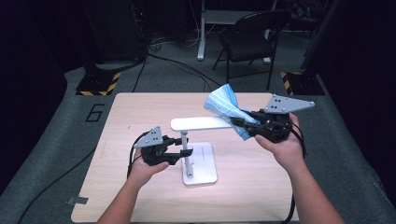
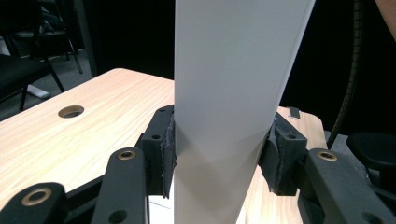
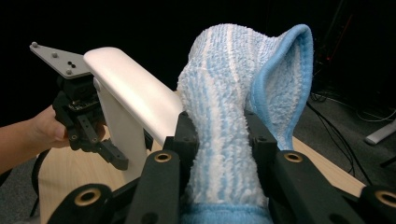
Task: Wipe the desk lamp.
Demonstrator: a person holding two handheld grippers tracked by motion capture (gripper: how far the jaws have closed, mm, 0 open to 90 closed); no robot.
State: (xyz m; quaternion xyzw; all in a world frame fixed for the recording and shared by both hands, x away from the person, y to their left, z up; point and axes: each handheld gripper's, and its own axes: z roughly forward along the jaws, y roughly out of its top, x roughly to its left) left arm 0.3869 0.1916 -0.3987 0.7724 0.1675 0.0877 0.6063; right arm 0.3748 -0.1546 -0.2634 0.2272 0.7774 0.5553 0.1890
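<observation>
My left gripper [image 1: 180, 148] is clamped on the upright post of the white desk lamp [image 1: 198, 123], which stands mid-table [image 1: 140, 112]. My right gripper [image 1: 239, 123] grasps a bunched blue-and-white striped cloth [image 1: 225, 106], pressed against the far right end of the lamp's flat head, above the lamp's base.
</observation>
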